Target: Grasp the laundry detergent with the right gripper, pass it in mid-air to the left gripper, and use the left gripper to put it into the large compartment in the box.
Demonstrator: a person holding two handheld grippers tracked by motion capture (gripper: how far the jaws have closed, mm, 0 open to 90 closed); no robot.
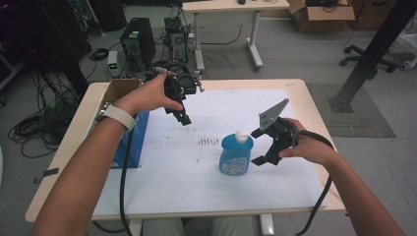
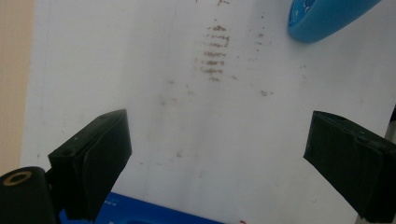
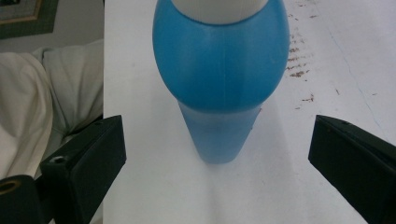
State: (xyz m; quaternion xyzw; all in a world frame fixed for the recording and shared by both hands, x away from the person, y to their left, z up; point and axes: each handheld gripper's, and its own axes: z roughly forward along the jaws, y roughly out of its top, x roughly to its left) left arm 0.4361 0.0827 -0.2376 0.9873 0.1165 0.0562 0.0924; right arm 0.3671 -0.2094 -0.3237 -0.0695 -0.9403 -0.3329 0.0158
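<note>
At the far left of the table (image 1: 59, 147), an open cardboard box (image 1: 118, 88) by the far edge, with a blue box (image 1: 135, 140) just near of it, partly over the left margin of the white sheet (image 1: 177, 182).

Right of these, raised above the sheet's far-left part: the left gripper (image 1: 183, 117), gripped in the left hand (image 1: 150, 93), a pale watch strap (image 1: 119, 116) at the wrist and a black cable (image 1: 124, 177) hanging down toward the near edge. Jaws spread wide, nothing between them, pointed down at the sheet in the left gripper view. Below them in that view, a patch of brown smudges (image 2: 215, 53) and, at the top right corner, the blue bottle's base.

Near the middle of the sheet, just right of the smudges: the blue bottle (image 1: 236, 155), upright, white cap on top, free of both grippers.

Immediately right of the bottle: the right gripper (image 1: 255, 146), held in the right hand (image 1: 307, 147), grey three-cornered plate (image 1: 273, 114) on top. Jaws spread wide, open toward the bottle, close beside it but not touching. In the right gripper view, bottle centred ahead of the gap, clear of both jaws.

Beyond the table on the floor: a black computer tower (image 1: 137, 44), tangled cables, a second desk (image 1: 231, 7).
</note>
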